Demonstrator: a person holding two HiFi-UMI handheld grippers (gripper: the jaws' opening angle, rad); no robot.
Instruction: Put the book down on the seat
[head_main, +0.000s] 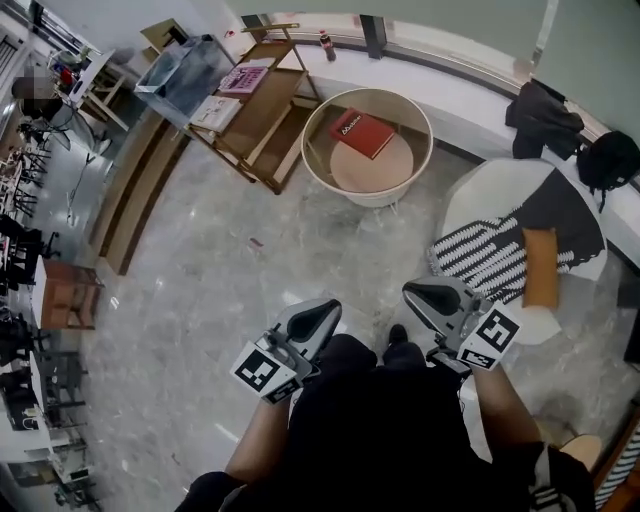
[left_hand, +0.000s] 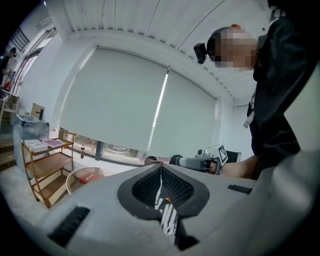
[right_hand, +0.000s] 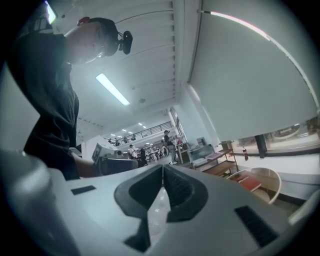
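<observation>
A wooden shelf (head_main: 262, 112) stands left of the round seat (head_main: 366, 197), and a striped cushion (head_main: 488, 255) lies to my right. The red book (head_main: 362, 133) lies in that seat, well ahead across the floor from my left tongs (head_main: 324, 312) and right tongs (head_main: 424, 293), both closed and empty.

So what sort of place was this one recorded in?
Probably a lounge corner of a large open office or lab: a polished stone floor, a wooden shelf rack beside a round tub seat, and roller blinds over a long window.
</observation>
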